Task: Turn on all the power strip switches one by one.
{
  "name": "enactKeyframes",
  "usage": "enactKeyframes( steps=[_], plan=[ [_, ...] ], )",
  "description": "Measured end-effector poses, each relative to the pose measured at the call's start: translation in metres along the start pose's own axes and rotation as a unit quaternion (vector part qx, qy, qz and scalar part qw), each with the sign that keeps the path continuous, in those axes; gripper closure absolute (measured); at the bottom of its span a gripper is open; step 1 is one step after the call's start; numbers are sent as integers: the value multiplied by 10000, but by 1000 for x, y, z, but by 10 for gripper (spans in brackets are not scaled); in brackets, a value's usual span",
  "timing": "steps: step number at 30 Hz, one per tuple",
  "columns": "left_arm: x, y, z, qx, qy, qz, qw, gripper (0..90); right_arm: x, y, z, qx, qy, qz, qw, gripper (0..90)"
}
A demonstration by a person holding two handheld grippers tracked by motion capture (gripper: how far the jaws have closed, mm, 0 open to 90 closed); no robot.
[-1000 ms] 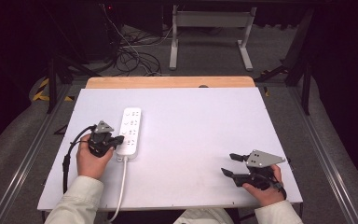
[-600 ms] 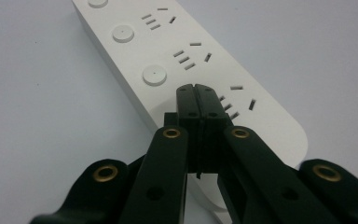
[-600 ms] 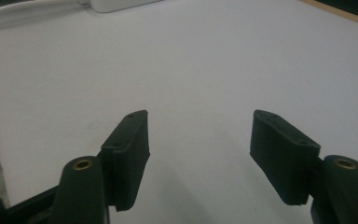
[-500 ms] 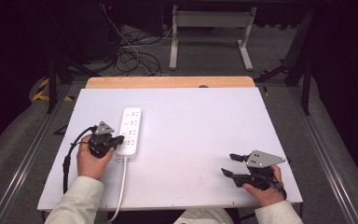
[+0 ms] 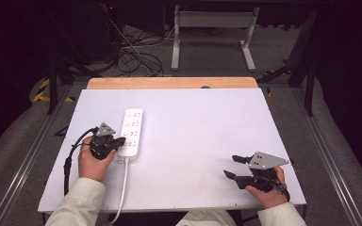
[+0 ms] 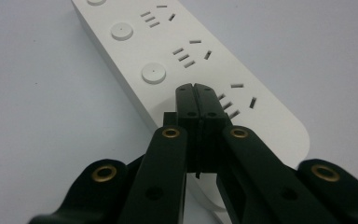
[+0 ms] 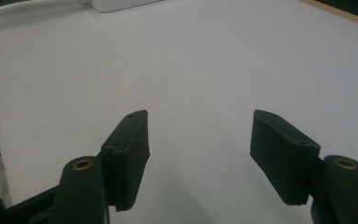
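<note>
Left gripper (image 6: 196,88) clenched tight, jaws pressed together with nothing between them, tips over the near end of the white power strip (image 5: 131,132); contact can't be confirmed. Strip lies lengthwise toward the table's (image 5: 198,122) left edge, cord (image 5: 121,188) running off the near edge. Right gripper (image 5: 235,166) spread wide, empty, near the front right corner.
</note>
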State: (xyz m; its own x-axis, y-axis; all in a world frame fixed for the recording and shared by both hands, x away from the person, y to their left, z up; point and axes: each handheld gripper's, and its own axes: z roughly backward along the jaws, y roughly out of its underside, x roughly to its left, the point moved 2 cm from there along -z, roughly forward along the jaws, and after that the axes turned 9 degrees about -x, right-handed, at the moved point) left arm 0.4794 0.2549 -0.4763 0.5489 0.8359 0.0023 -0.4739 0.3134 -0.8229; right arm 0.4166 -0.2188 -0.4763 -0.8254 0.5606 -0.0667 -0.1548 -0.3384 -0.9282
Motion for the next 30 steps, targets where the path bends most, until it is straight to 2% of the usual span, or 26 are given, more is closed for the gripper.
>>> enactKeyframes(
  steps=[4,7,10,14,19,23,24,26,29,30],
  plan=[
    [0,0,-1,6,-68,-58,10000,900,0,0,0,9,-2,2,10000,379],
    [-2,-1,-2,45,-165,-228,9996,900,0,0,0,13,-9,6,10000,379],
    [-4,-1,-2,58,-174,-197,9996,900,0,0,-1,14,-12,2,10000,379],
    [-6,-1,-2,75,-256,-309,9992,900,0,0,0,17,-16,1,10000,379],
    [-5,2,-3,10,-207,-239,9995,900,1,0,-1,27,-12,0,10000,379],
    [-7,0,-2,63,-285,-251,9993,900,1,0,0,14,-8,-5,10000,379],
    [-6,-2,-1,38,-303,-95,9995,900,1,0,0,9,-6,-8,10000,379],
    [-3,-7,2,-71,-263,-49,9996,900,0,0,0,-1,7,-9,10000,379],
    [-1,-20,8,-283,-238,-172,9992,900,-1,1,-1,7,16,-39,10000,379],
    [-1,-24,9,-311,-180,-142,9993,900,-2,1,-1,23,25,-46,10000,378]
  ],
)
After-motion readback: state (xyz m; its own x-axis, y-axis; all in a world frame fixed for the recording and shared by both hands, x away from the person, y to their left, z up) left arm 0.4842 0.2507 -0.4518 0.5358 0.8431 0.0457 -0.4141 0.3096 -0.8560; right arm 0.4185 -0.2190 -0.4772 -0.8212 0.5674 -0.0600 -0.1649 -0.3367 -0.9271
